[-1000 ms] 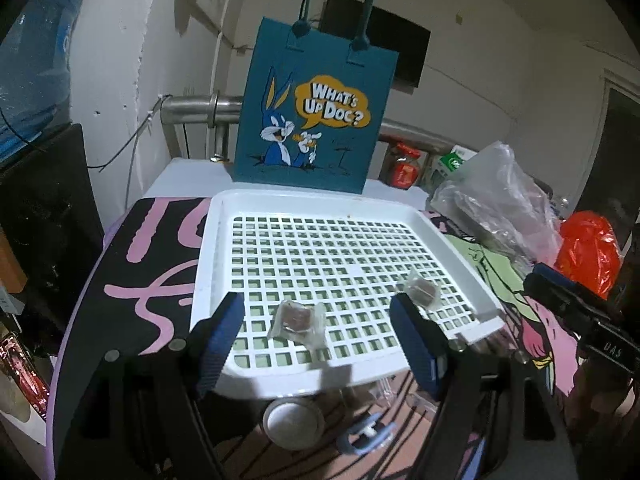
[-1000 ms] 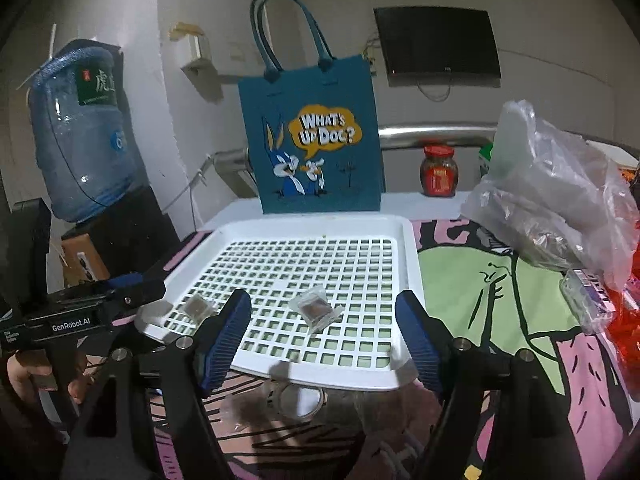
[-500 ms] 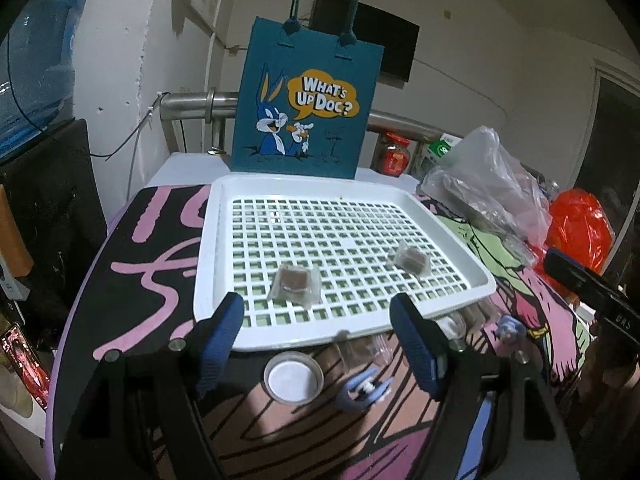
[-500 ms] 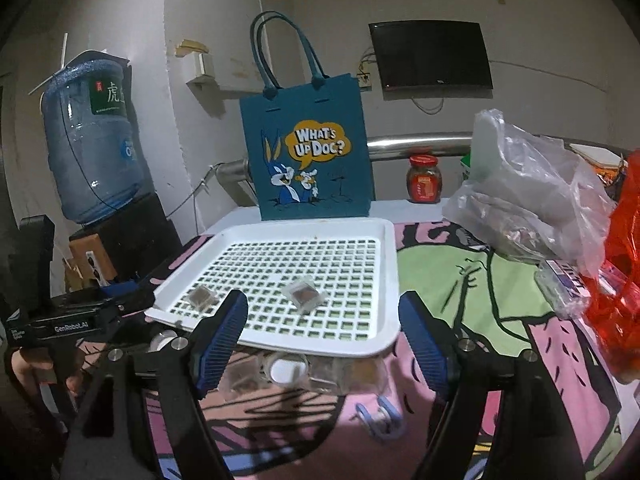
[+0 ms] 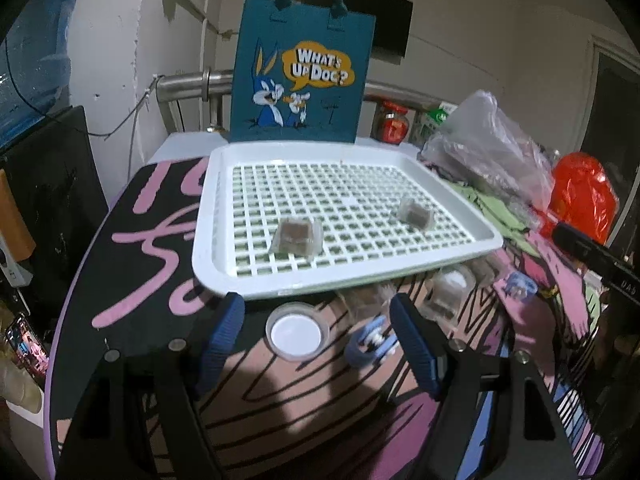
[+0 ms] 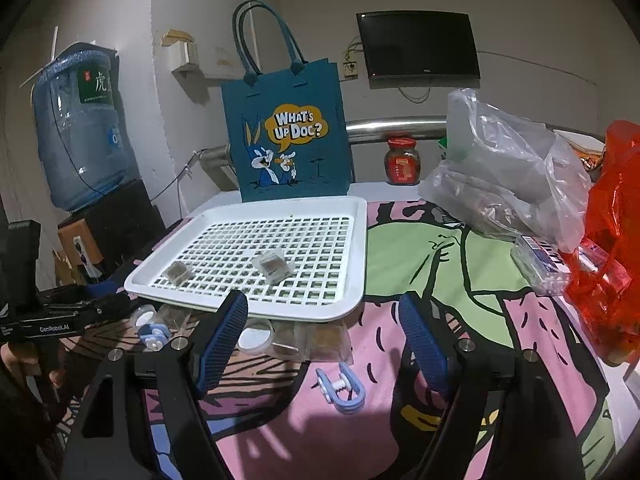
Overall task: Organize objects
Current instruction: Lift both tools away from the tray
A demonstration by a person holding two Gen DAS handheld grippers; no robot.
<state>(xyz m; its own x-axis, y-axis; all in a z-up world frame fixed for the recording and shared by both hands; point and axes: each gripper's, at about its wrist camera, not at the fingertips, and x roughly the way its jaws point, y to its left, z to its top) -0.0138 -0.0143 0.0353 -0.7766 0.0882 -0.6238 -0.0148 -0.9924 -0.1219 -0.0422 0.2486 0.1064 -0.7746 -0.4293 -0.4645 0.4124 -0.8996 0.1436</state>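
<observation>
Both grippers stand wide apart and hold nothing: the left gripper (image 5: pixel 318 338) hovers over the near edge of the table with a small round lidded cup (image 5: pixel 297 331) and a blue clip (image 5: pixel 370 344) between its fingers, neither touched; the right gripper (image 6: pixel 323 334) hangs above a second blue clip (image 6: pixel 341 388), also clear of it. Two clear packets with brown contents (image 5: pixel 297 237) (image 5: pixel 416 213) lie well apart on the grid of the white slotted tray (image 5: pixel 208 216), which suggests that a first part of the sorting is done. Most items remain outside: beside the cup and clips, several clear packets (image 6: pixel 320 340) lie partly tucked under the tray's near rim, and their number cannot be told. Beyond the tray stands a teal tote bag (image 5: pixel 298 76) with a cartoon print; to the right lie a clear plastic bag (image 6: pixel 508 184) and a red plastic bag (image 6: pixel 612 240). Judged from this layout, the task is at an early stage.
</observation>
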